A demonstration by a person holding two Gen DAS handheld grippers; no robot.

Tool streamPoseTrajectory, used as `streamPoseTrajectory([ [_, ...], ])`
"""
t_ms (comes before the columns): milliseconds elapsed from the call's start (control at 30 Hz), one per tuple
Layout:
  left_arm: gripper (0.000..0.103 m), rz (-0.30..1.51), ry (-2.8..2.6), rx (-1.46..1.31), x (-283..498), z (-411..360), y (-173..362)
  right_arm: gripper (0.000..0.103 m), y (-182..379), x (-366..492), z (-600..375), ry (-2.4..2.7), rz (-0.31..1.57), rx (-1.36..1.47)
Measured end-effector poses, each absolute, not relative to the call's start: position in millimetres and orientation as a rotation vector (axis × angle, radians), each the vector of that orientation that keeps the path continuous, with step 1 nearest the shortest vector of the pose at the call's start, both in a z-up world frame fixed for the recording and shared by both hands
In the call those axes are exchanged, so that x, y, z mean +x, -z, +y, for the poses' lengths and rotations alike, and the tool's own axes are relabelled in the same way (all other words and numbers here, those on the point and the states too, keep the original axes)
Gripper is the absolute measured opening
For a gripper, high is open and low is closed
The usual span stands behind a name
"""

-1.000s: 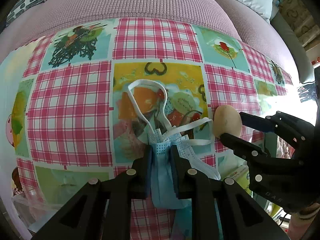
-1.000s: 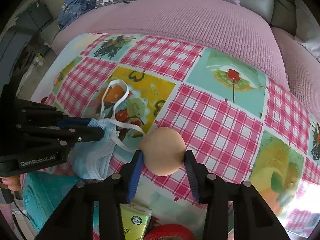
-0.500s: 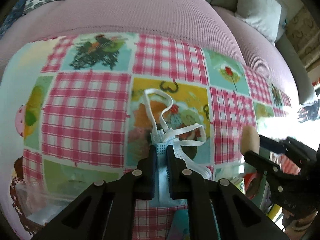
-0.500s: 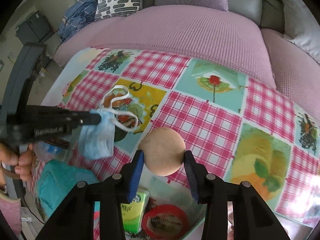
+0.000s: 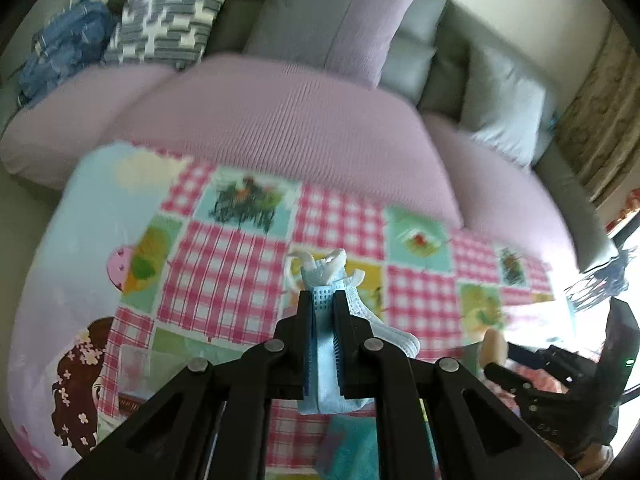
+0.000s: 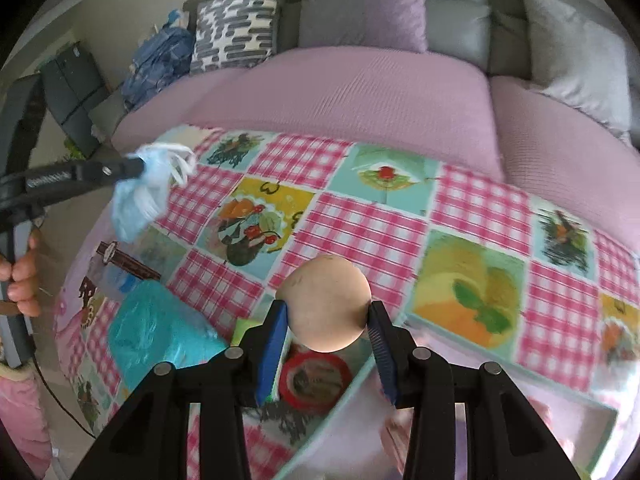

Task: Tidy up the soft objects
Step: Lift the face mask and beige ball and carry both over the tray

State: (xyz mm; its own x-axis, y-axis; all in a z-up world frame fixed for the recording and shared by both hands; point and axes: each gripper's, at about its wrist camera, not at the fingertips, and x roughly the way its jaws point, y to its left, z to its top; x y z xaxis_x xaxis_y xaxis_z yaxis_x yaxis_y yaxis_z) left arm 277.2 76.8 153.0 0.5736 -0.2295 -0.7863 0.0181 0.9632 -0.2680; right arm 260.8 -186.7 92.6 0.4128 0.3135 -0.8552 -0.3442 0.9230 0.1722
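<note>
My left gripper (image 5: 323,300) is shut on a light blue face mask (image 5: 325,396), held in the air above the patchwork tablecloth (image 5: 224,264). The mask's white straps bunch past the fingertips. In the right wrist view the same mask (image 6: 136,200) dangles from the left gripper (image 6: 134,168) at the far left, with a person's hand (image 6: 20,280) on its handle. My right gripper (image 6: 327,320) is shut on a beige soft ball (image 6: 326,300), raised over the table's near edge. The ball (image 5: 490,346) also shows at the lower right of the left wrist view.
Below the ball lie a teal wrapped pack (image 6: 156,328), a green packet (image 6: 244,326) and a red tape roll (image 6: 316,376), beside a clear box rim (image 6: 344,392). A pink sofa (image 6: 360,92) with cushions (image 6: 236,28) runs behind the table.
Both grippers have risen. The mask has come off the tablecloth and its straps no longer lie on it. The ball sits higher above the table, still held.
</note>
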Motion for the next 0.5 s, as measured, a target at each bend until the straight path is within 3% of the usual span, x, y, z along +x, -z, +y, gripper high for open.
streamPoseTrajectory([
  [233,0.009,0.79,0.239,-0.222,228,41,-203,0.044,-120,214,-224,-0.337,0.991,-0.045],
  [500,0.009,0.74,0.374,-0.126,191,-24,-218,0.044,-131,161,-292,-0.188,0.939,0.054],
])
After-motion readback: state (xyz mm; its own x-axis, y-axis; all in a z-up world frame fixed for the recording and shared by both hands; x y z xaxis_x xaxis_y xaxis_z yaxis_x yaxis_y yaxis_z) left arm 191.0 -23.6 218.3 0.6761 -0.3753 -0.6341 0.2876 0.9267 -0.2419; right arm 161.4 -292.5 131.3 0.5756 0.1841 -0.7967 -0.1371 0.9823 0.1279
